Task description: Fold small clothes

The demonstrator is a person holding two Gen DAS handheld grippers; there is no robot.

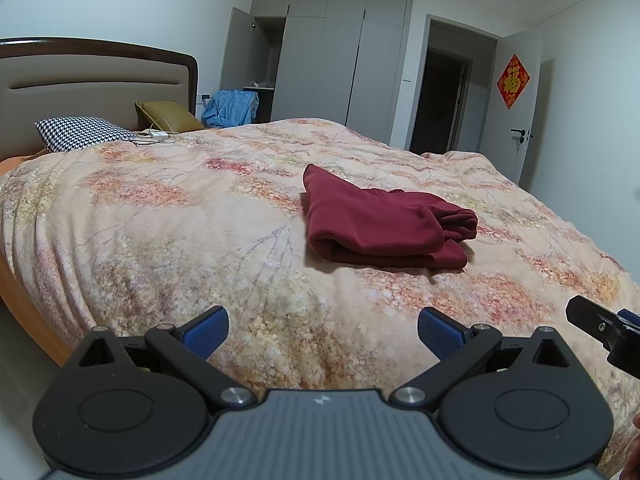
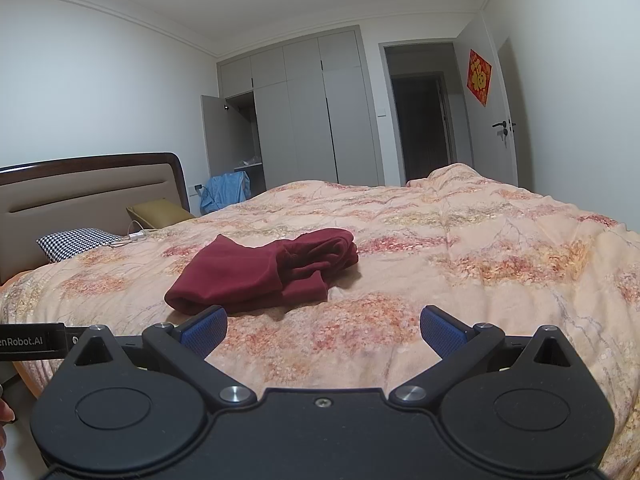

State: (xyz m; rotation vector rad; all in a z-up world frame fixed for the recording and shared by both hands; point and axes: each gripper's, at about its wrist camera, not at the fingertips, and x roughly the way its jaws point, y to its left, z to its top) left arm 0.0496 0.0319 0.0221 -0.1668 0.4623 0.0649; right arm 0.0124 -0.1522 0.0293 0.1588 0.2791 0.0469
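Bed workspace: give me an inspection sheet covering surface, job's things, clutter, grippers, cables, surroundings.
Surface: floral peach quilt covering the bed, lightly wrinkled.
Job's things: dark red fabric garment, folded, lying on the quilt, touched by neither gripper.
Clutter: houndstooth pillow, olive cushion, blue cloth beyond the bed.
Grippers: left gripper open, empty; right gripper open, empty.
Cables: white charger with cord near the pillows.
Surroundings: grey wardrobe, one door open; red door decoration.
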